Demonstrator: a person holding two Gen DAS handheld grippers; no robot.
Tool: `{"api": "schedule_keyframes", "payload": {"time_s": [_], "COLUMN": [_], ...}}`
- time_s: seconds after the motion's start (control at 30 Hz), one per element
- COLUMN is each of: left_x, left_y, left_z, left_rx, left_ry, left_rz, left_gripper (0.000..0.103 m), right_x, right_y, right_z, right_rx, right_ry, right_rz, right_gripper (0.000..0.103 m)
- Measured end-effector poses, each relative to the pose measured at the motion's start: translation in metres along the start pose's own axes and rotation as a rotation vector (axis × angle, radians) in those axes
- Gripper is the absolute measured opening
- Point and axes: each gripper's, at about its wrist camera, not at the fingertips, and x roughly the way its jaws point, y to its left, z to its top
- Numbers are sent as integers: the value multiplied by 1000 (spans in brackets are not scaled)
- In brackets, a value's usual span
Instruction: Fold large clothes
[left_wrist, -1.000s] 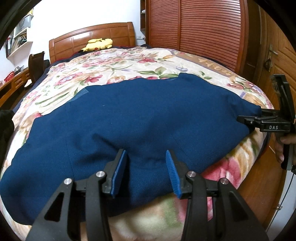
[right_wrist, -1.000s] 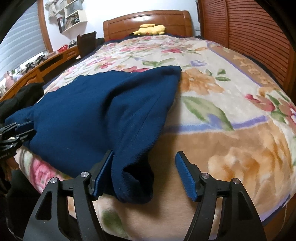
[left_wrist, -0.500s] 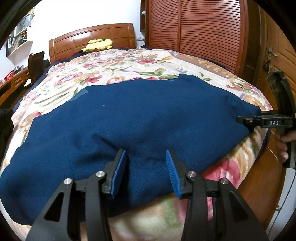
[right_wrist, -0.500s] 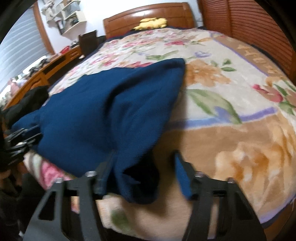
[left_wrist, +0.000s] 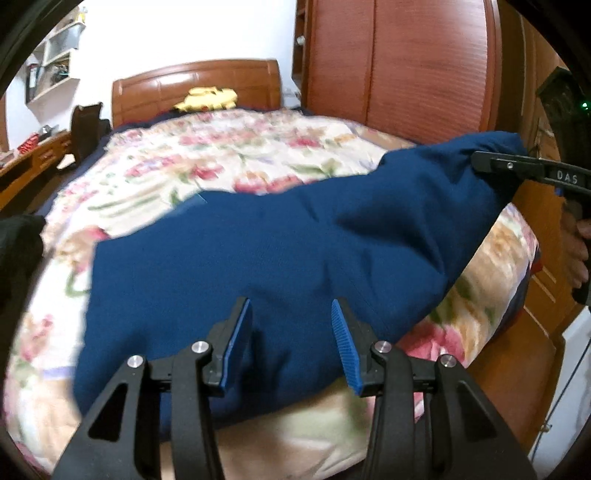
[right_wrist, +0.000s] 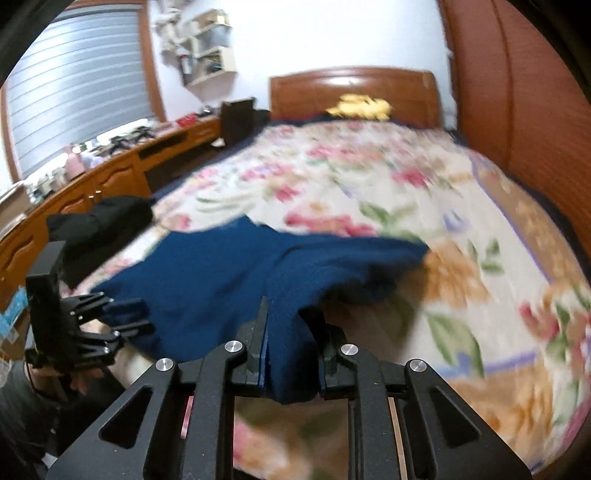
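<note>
1. Since a second ago: right gripper (right_wrist: 291, 354) risen, jaws just closing, now clamped on a bunched corner of the garment (left_wrist: 280, 258); that corner lifted off the blanket (left_wrist: 221, 155), rest still lying on it.
2. Left gripper (left_wrist: 291, 347) half open, with cloth between the pads; whether pressed or loose, cannot tell.
3. Around, left to right: desk (right_wrist: 110, 173) and black cloth (right_wrist: 103, 218) beside the bed, headboard (left_wrist: 195, 85) with yellow toy (left_wrist: 207, 98) at the far end, wardrobe (left_wrist: 399, 62) on the right.
4. Garment's long axis across the near end of the bed, from left gripper to right.
5. "DAS" readable on right gripper, seen from the left wrist.
</note>
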Motion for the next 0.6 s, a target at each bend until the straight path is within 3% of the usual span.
{"api": "schedule_keyframes", "payload": {"time_s": [0.33, 0.6], "left_x": [-79, -108], "left_y": [78, 138], "left_z": [-5, -34], "left_rx": [-64, -125], "left_ry": [-90, -84], "left_rz": [111, 209], "left_gripper": [43, 44], "right_x": [33, 91], "right_y": [120, 217], "right_z": [57, 63], "right_rx": [-213, -333], "right_ry": [-51, -1], "right_rz": [112, 216], "right_gripper": [15, 15]}}
